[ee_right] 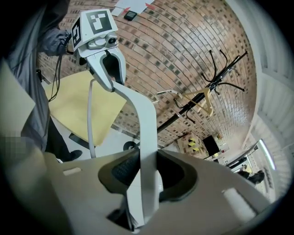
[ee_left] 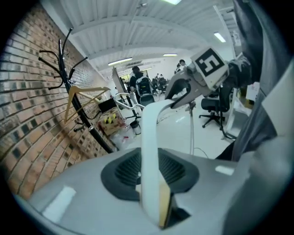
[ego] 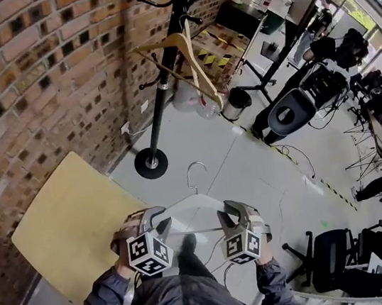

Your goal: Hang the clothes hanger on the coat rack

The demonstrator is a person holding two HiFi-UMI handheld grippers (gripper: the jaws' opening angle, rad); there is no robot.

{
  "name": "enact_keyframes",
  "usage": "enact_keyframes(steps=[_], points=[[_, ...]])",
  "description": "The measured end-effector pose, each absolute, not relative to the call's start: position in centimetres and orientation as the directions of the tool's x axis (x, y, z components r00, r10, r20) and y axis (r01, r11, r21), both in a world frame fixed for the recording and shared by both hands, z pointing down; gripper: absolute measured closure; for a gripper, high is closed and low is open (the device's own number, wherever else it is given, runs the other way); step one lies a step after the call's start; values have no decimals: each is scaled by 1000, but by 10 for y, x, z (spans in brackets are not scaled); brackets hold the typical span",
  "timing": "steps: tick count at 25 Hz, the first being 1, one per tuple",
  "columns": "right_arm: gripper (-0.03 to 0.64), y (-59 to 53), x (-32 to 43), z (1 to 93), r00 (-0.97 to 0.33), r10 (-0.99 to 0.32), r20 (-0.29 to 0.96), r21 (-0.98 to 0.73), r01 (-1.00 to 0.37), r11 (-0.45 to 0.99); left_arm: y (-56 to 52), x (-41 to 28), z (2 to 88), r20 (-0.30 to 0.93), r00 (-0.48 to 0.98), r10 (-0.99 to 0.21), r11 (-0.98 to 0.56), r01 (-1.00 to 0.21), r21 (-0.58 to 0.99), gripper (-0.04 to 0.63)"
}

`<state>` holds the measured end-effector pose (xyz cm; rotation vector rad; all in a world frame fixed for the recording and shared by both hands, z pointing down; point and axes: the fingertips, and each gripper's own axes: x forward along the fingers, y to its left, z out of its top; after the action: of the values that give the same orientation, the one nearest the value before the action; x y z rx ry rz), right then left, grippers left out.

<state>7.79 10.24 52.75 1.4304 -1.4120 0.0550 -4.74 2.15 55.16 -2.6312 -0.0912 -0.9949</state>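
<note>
I hold a white clothes hanger level in front of me, its metal hook pointing away toward the rack. My left gripper is shut on the hanger's left arm. My right gripper is shut on its right arm. The black coat rack stands ahead by the brick wall on a round base. A wooden hanger hangs from one of its pegs. The left gripper view shows the rack at the left. In the right gripper view the rack is at the upper right.
A yellow table sits at my left against the brick wall. A dark bin, a black stand and office chairs crowd the right side. Grey floor lies between me and the rack.
</note>
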Motion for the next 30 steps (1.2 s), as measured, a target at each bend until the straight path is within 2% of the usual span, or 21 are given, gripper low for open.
enact_keyframes(steps=[5,12,17,30], points=[[495,102,127,485,292,-748,596,651,-721,238,18,4,509,636,764,-111,-918,167,-361,479],[495,102,225,416,290,-836,465,725,-666,173,18,100,440,566,789,-239,-861,97,-499,480],[495,116,289,402,276,-861,428,746,-646,164,32,163,425,549,782,-295,-845,54,-531,482],[495,103,320,399,179,-885,430,724,-654,220,28,187,423,574,733,-365,-851,-13,-525,482]])
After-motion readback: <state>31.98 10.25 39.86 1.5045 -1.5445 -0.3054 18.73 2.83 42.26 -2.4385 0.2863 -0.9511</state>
